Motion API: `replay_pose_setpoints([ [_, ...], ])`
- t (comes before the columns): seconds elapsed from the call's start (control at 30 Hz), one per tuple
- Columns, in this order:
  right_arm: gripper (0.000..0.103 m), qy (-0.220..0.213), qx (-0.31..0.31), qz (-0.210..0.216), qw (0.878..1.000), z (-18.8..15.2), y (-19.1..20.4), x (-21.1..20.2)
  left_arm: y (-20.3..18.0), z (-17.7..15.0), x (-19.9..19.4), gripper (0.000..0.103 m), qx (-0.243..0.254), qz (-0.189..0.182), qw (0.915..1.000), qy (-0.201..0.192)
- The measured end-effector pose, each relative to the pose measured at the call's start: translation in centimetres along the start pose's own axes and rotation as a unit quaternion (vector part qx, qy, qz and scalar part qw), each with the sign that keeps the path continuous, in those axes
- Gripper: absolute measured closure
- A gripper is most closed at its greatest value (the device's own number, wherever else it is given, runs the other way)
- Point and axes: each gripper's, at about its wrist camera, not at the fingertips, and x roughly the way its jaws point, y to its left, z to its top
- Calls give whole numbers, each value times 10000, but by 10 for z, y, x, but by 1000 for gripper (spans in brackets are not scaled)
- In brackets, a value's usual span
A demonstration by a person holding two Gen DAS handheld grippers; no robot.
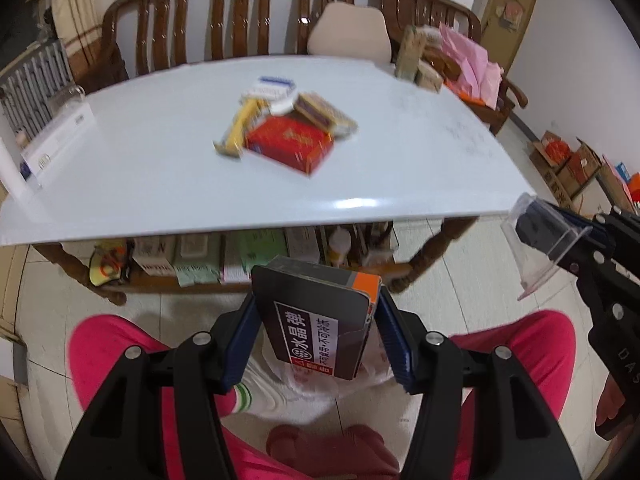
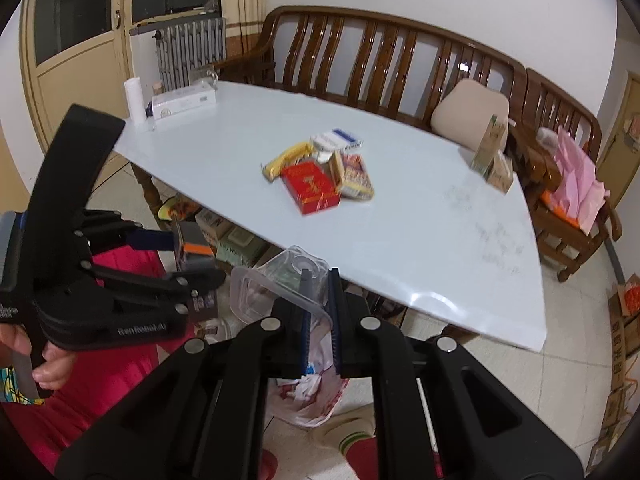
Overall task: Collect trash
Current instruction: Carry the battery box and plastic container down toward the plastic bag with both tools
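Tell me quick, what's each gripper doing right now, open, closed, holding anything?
Left gripper: closed on the dark box with the orange end.
Right gripper: shut on the rim of the clear plastic container.

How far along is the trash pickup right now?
Done: some trash already sits in the plastic bag on the floor. In hand: the left claw holds a dark box and the right claw pinches a clear plastic container, both off the table. Left: the pile of boxes and wrappers on the table.
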Motion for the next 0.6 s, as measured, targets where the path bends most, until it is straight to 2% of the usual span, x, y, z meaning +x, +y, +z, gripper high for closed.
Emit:
replay_pose_setpoints([
  [0.23,94,227,117,-20,9997,-22,4,18,-3,-19,32,48,12,-126,9991,398],
  [0.6,94,564,337,-87,9978,-50,5,52,2,-29,75,48,-115,-256,9960,854],
])
